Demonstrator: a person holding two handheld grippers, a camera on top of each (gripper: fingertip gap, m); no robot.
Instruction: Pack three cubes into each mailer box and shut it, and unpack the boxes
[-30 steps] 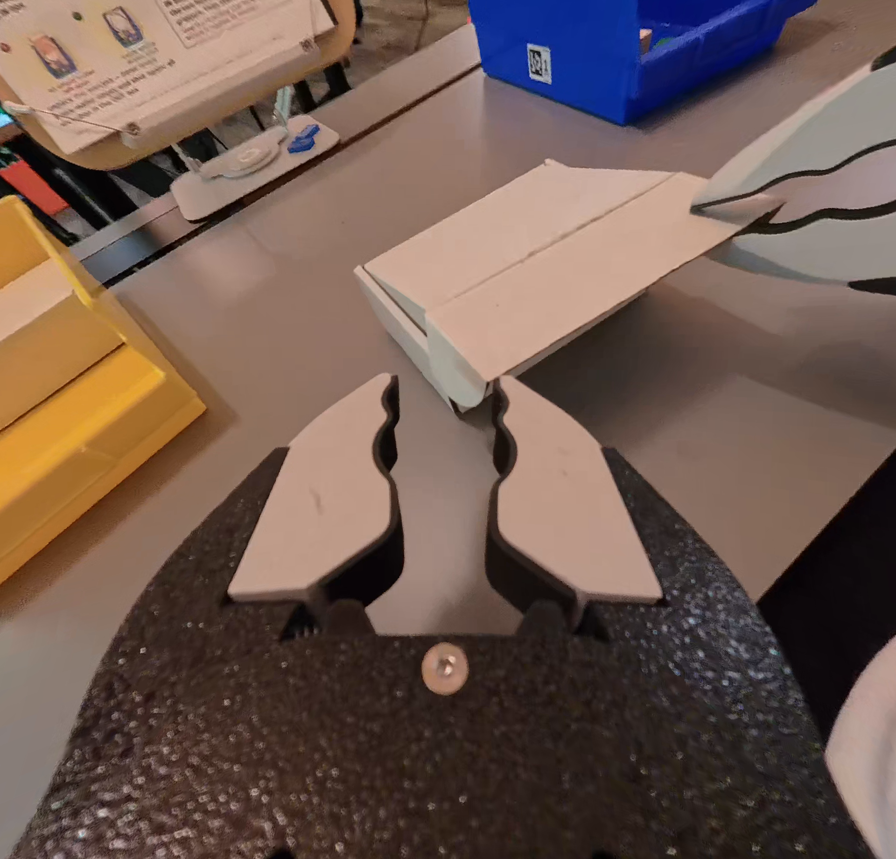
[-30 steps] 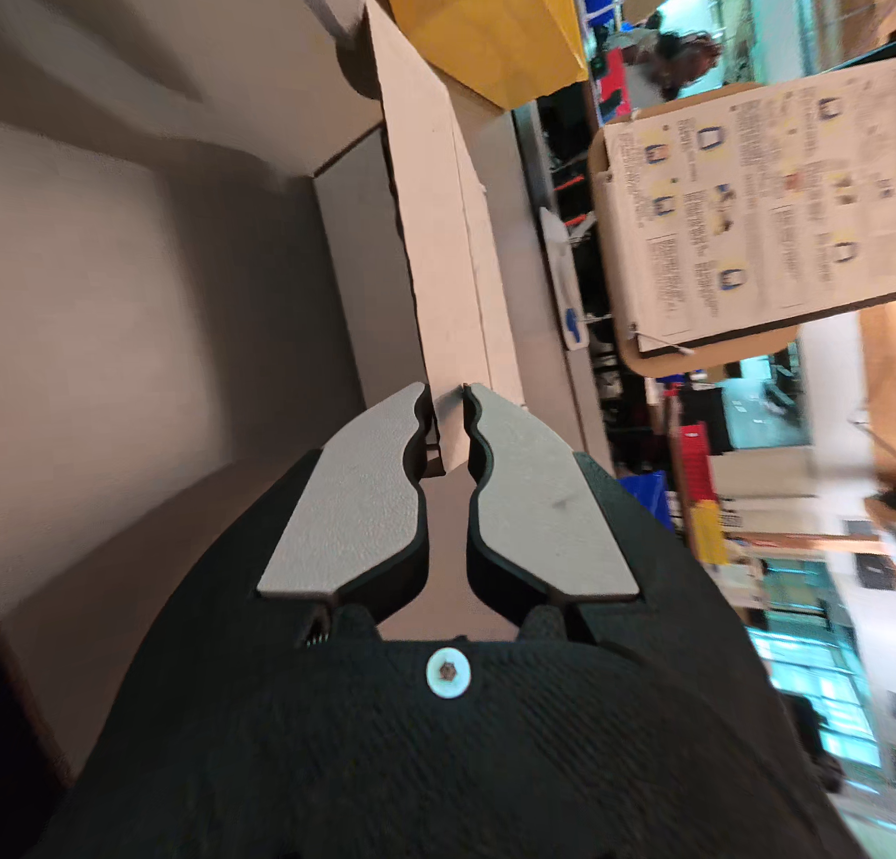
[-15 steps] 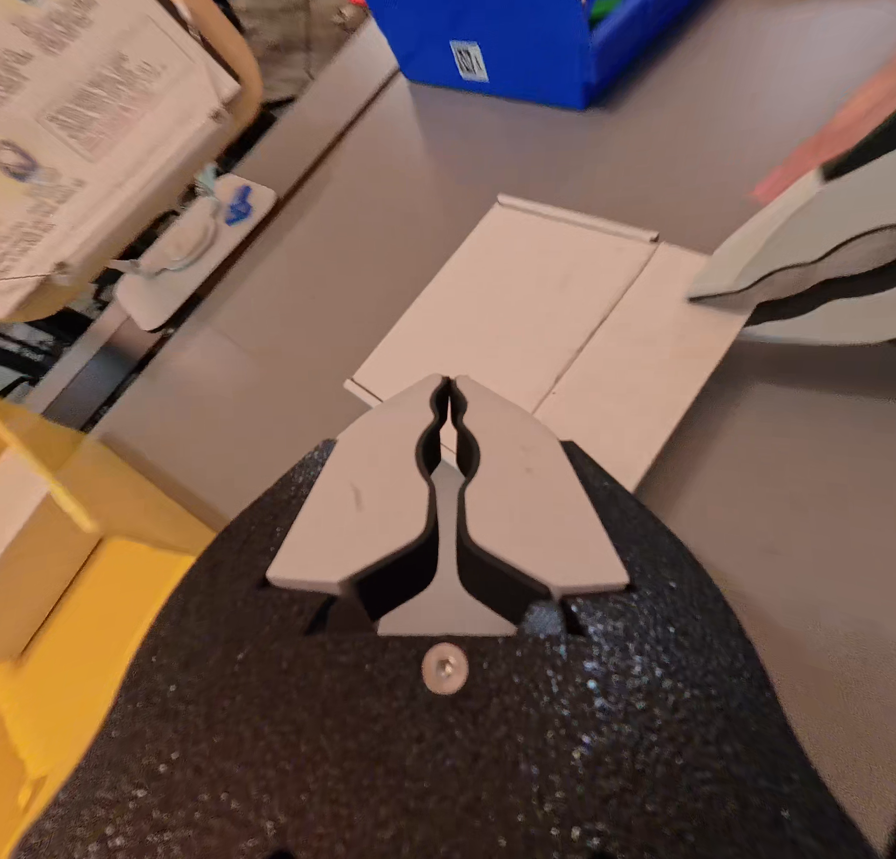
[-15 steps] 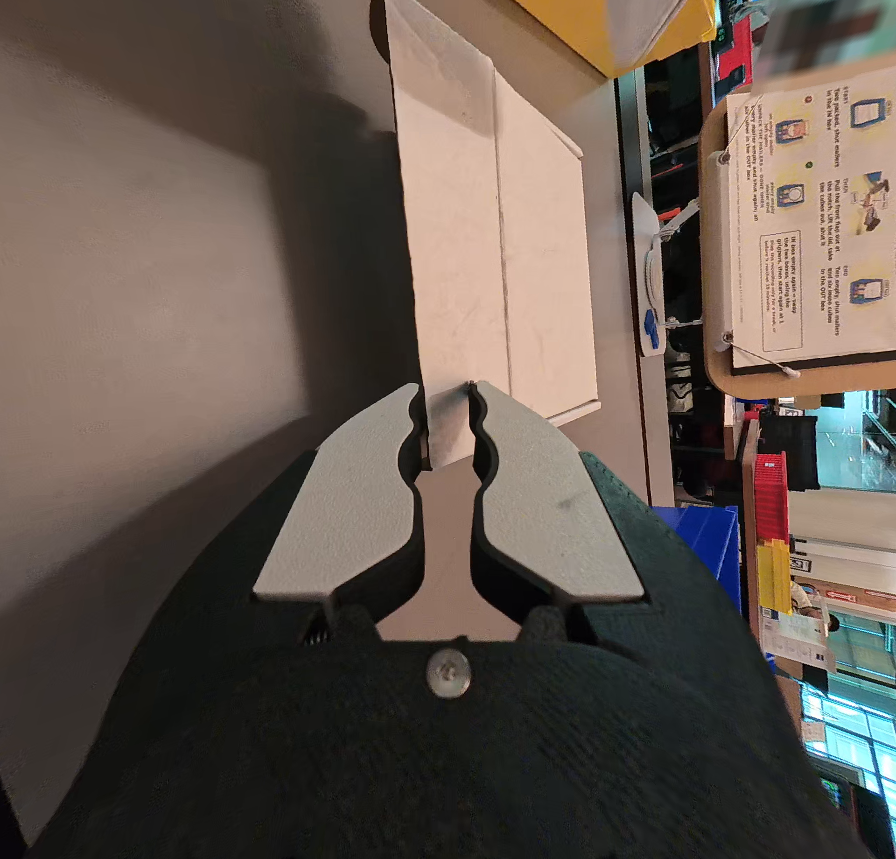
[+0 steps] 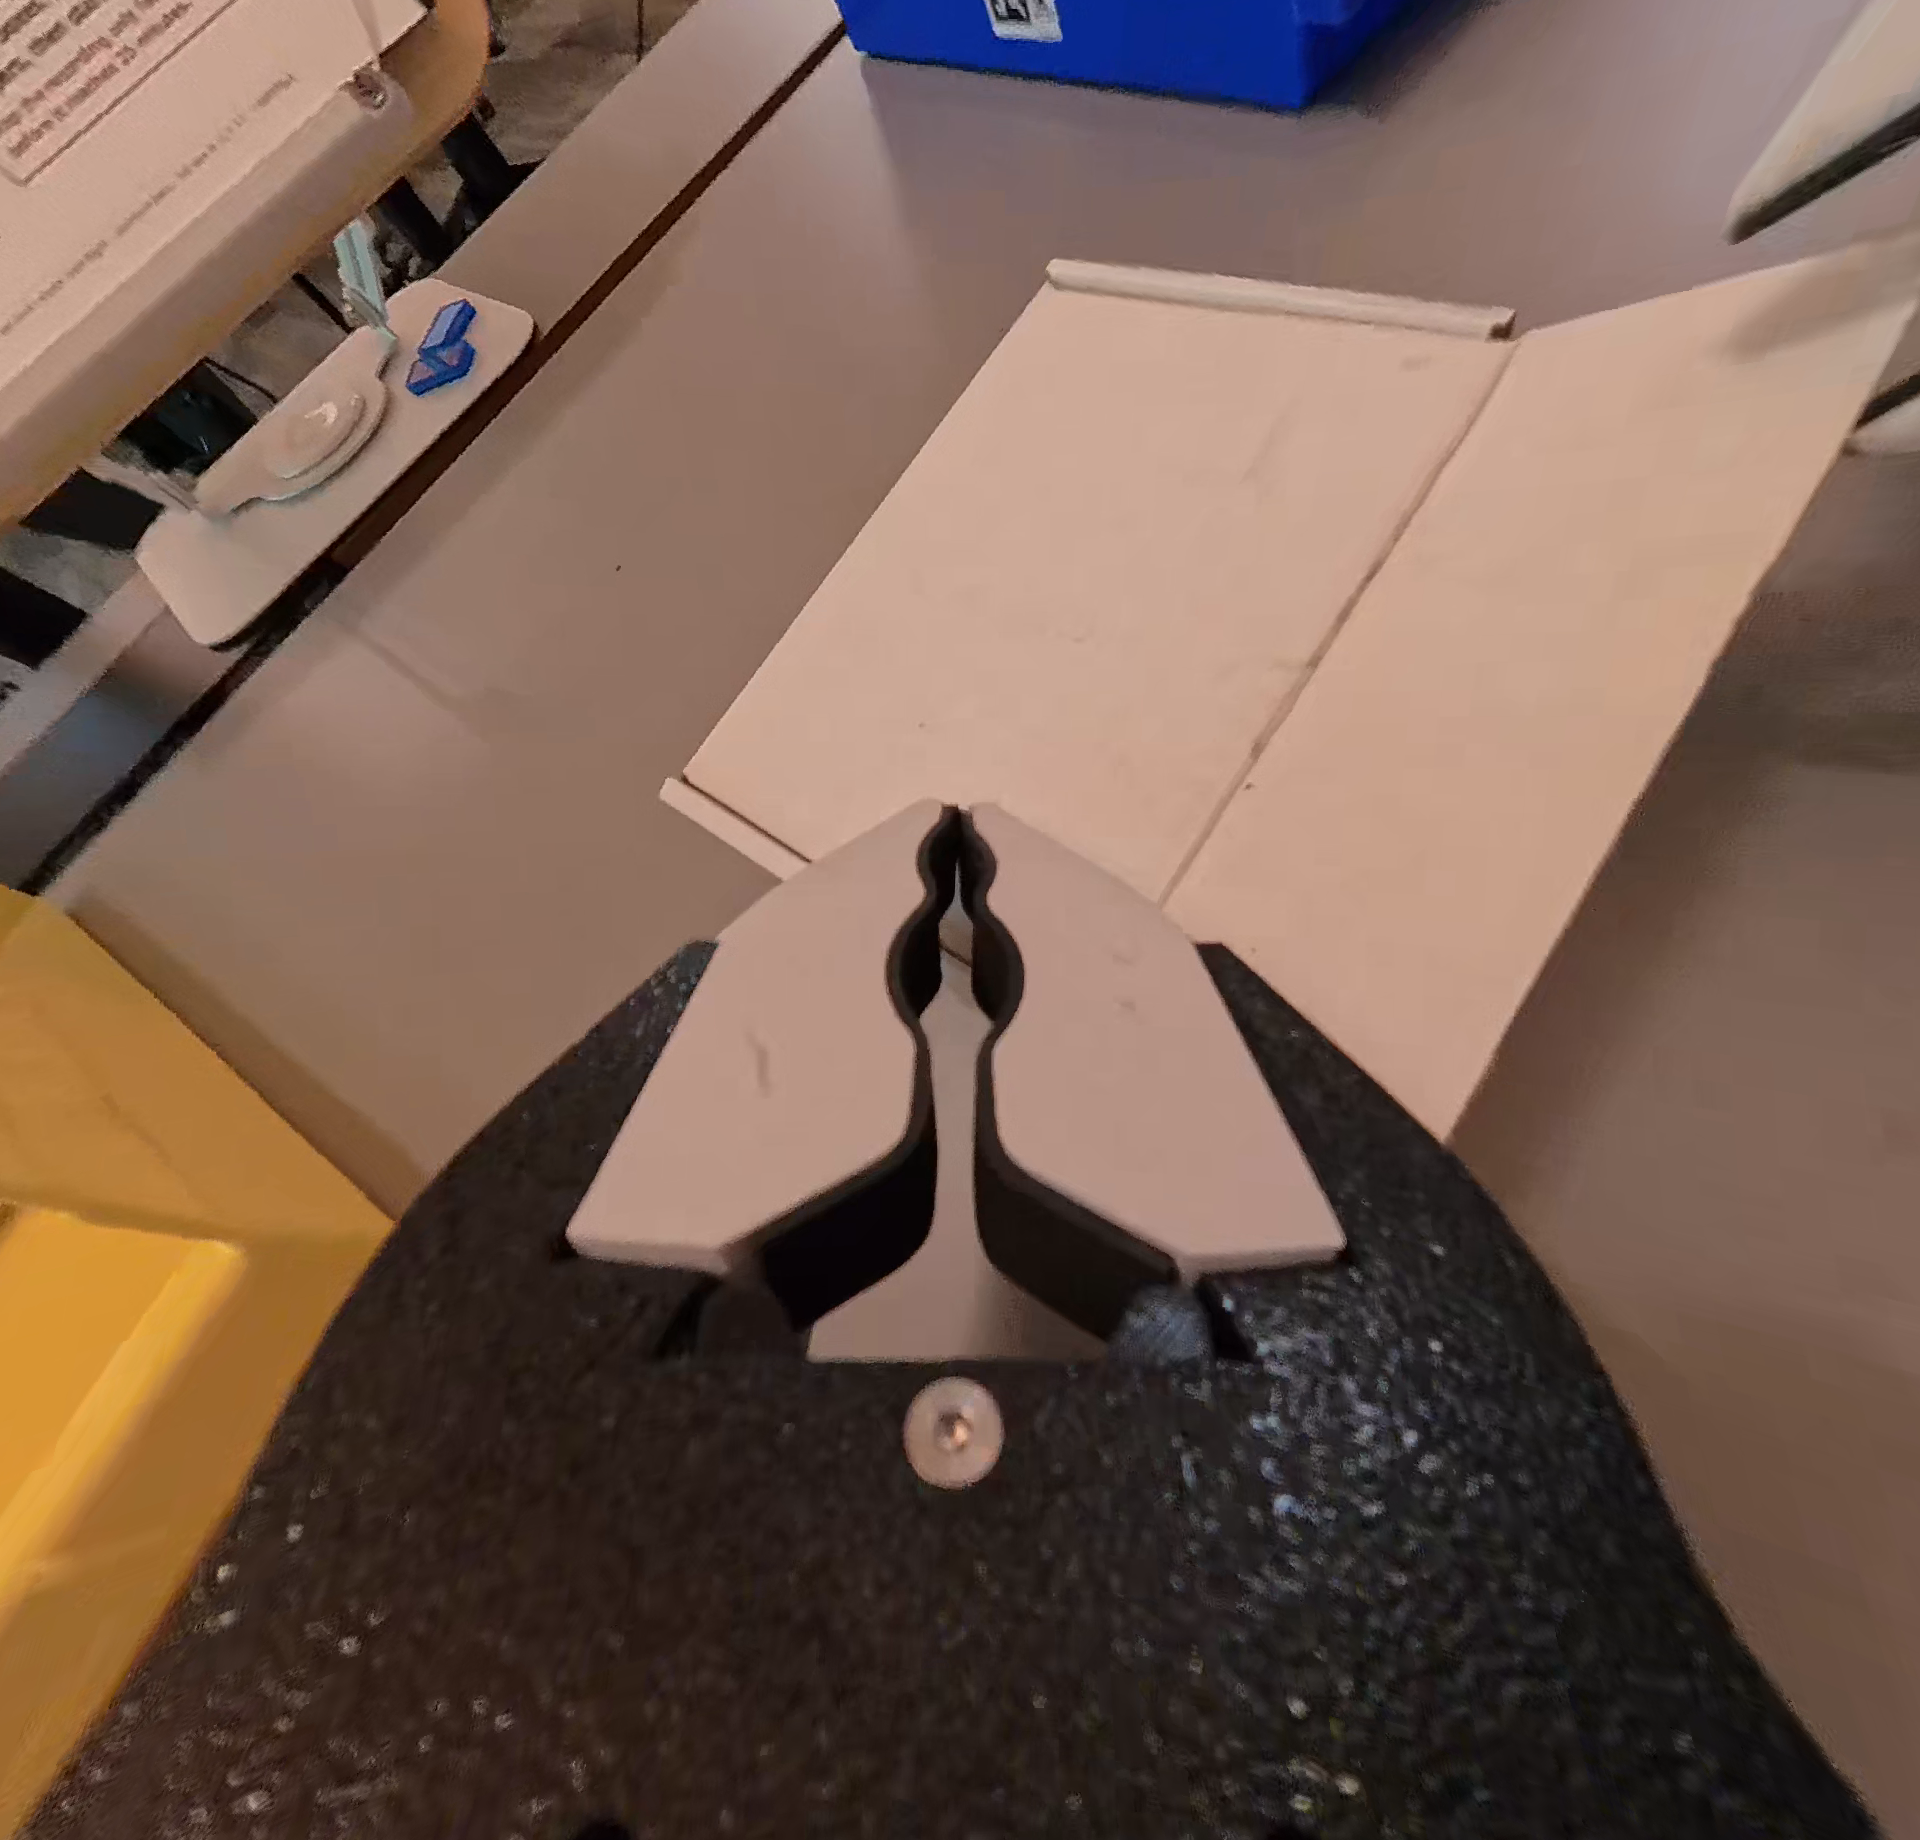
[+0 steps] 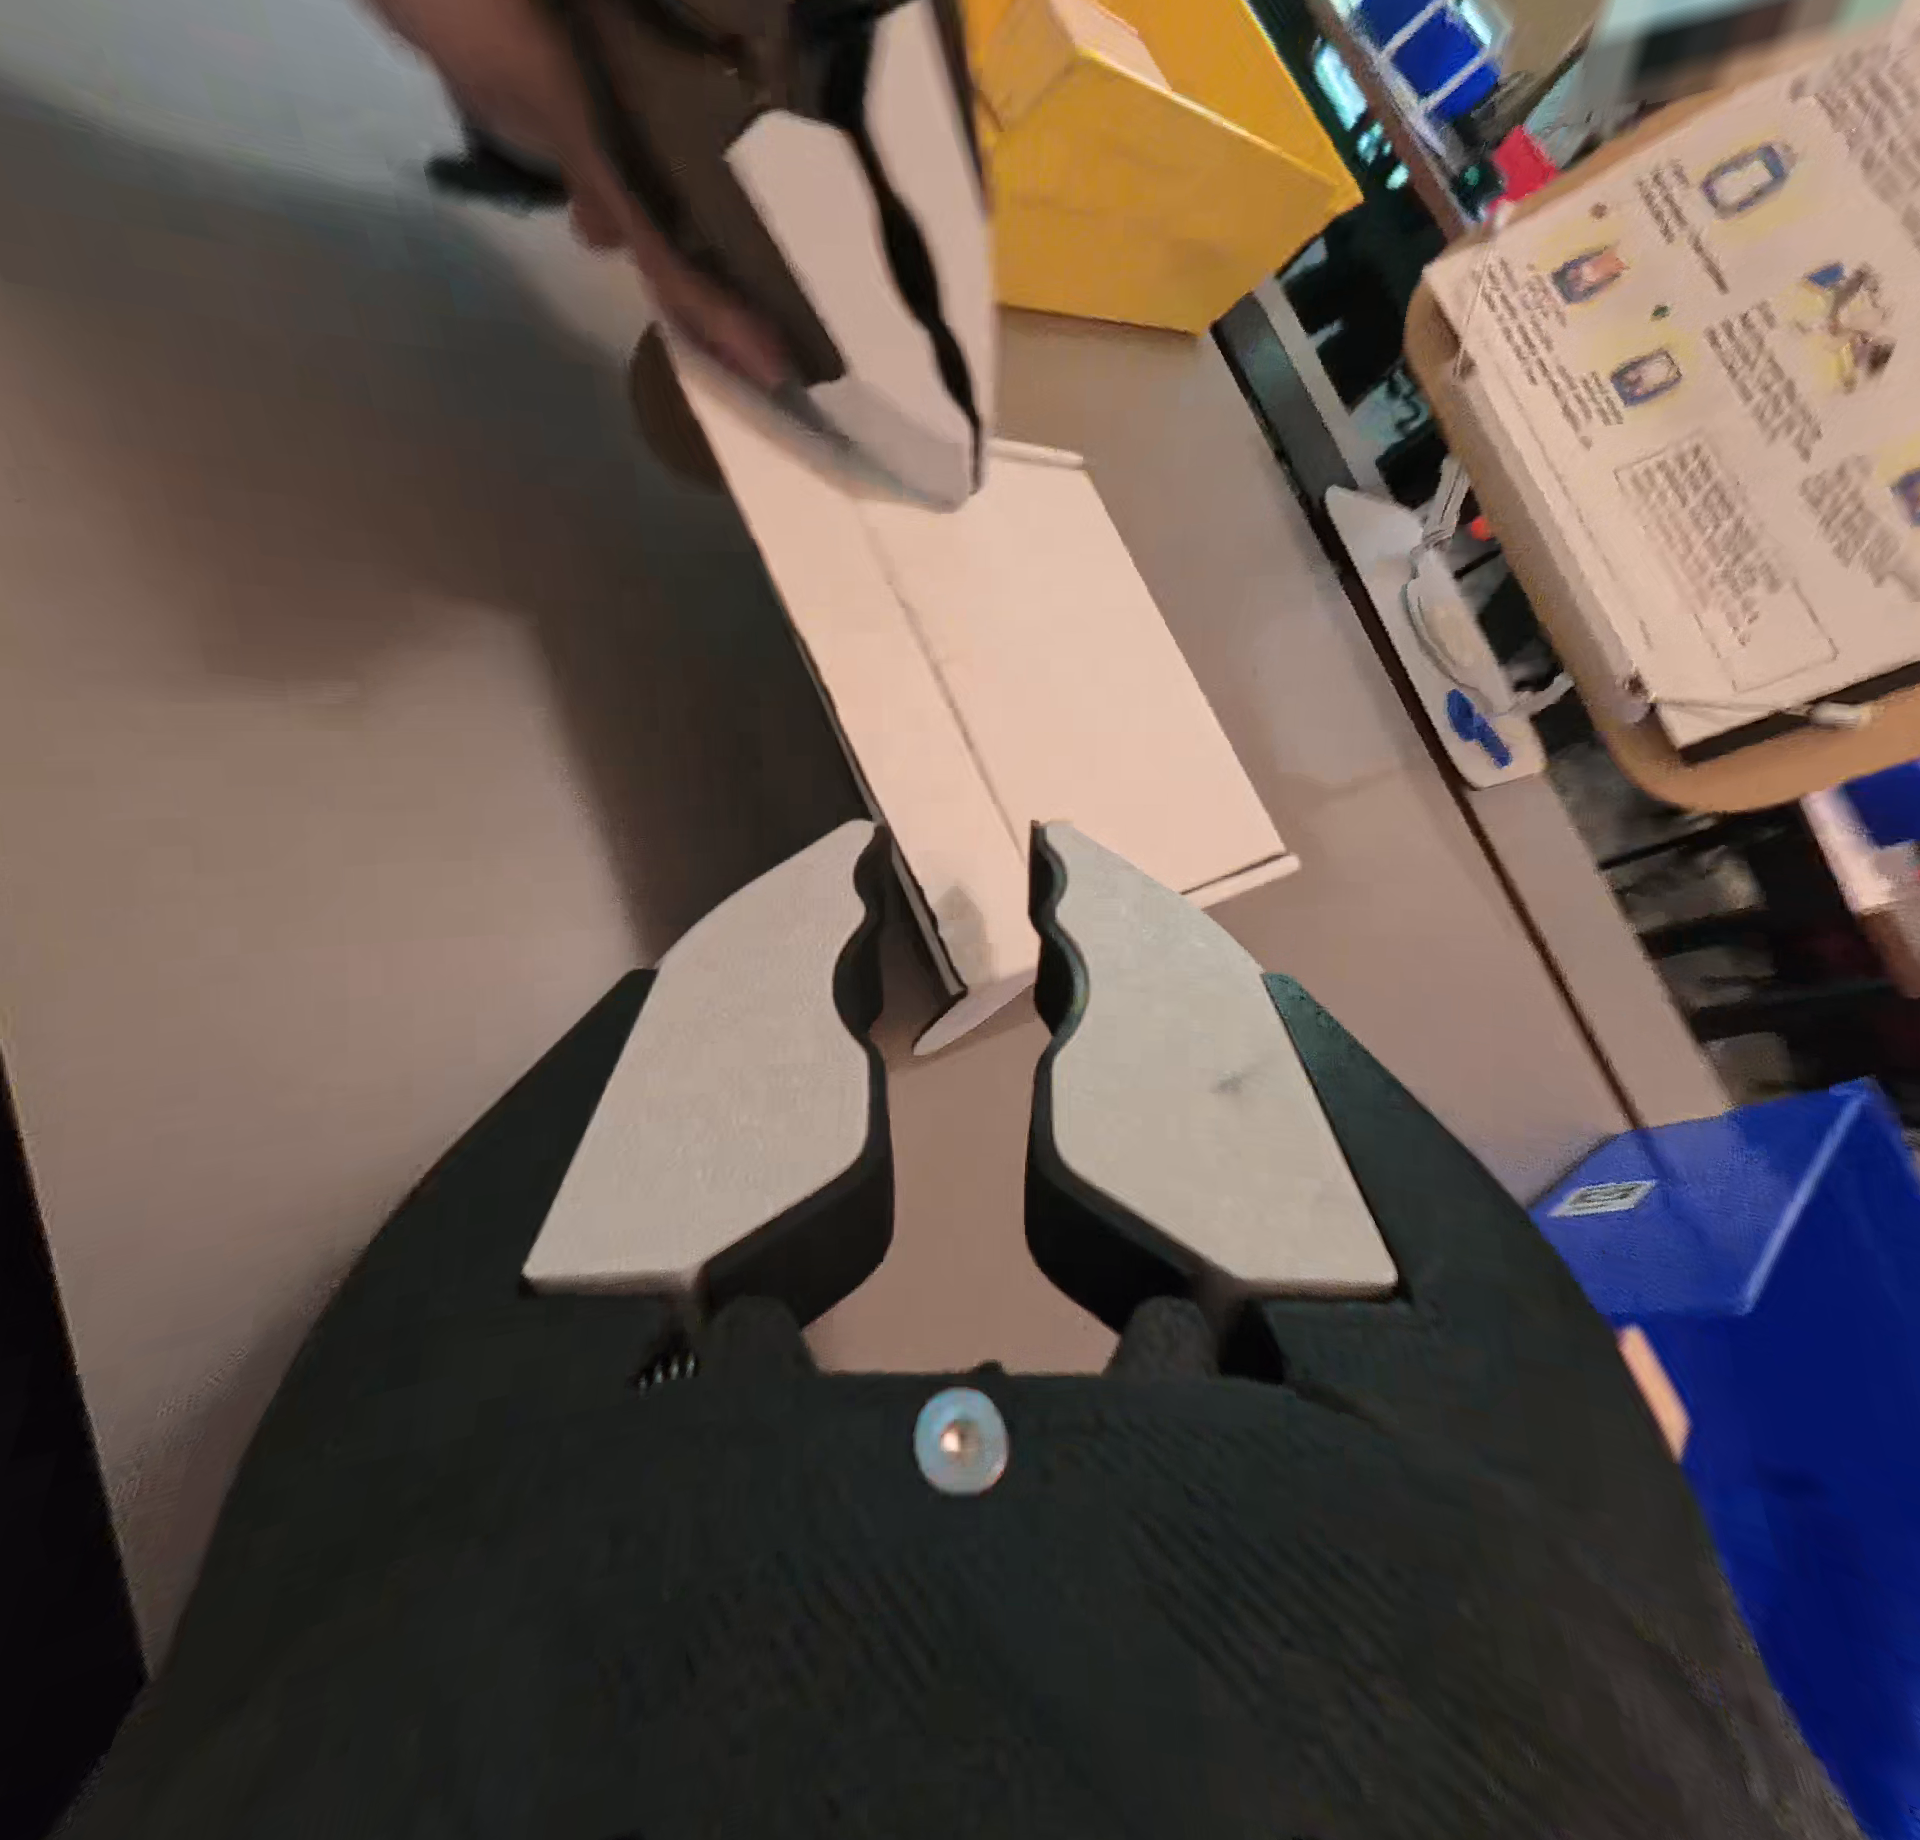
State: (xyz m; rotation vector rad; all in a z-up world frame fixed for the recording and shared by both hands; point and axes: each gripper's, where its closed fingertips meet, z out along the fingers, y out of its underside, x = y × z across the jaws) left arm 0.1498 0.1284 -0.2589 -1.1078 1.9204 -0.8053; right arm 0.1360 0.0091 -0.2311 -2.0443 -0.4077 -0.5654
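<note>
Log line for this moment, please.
left gripper: shut, empty, over mailer box | right gripper: open, straddling front flap | box: lid down, flap untucked

The right gripper point(image 6: 956, 845), which pinched the front flap point(image 6: 940, 917) of the mailer box point(image 5: 1091, 564) a second ago, has spread its fingers and let go. The left gripper point(image 5: 957, 822) has closed its fingers and lifted from the box's corner, now in the upper middle of the right wrist view.
</note>
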